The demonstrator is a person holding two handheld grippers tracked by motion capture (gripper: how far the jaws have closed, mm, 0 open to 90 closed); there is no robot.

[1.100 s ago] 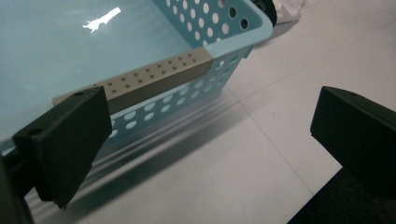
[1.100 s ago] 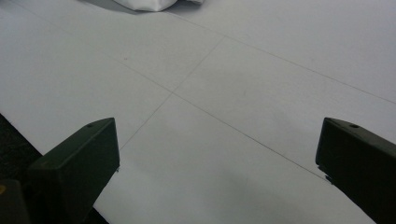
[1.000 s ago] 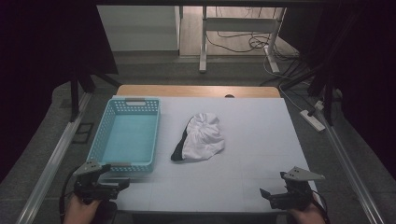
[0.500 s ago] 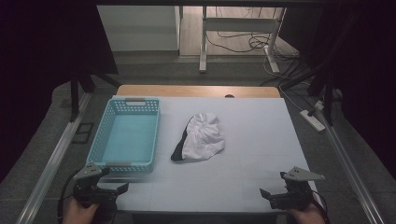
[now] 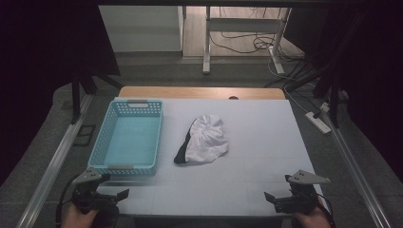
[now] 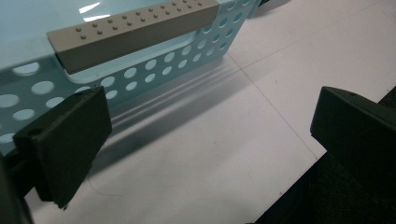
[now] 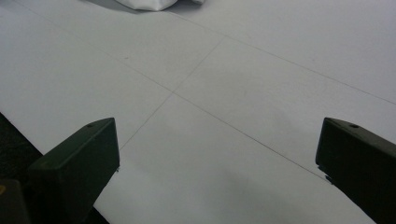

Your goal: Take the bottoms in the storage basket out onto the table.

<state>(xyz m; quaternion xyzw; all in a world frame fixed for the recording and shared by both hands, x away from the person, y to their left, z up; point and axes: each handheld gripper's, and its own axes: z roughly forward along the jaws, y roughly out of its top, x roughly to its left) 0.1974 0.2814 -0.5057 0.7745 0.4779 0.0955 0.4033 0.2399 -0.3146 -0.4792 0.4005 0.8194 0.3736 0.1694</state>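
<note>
High view, left tongs (image 5: 124, 193) drawn back from basket (image 5: 127, 138), right tongs (image 5: 269, 196) unmoved

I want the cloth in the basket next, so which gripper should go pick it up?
Probably the right gripper: bare table lies between it and the cloth, and its jaws stand open. The left gripper sits right at the basket, whose near wall partly stands in its way.

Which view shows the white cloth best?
The high view: the whole white cloth lies crumpled mid-table beside the blue basket, with a dark piece at its left edge. The right gripper view catches just its near edge at the top of the picture.
</note>
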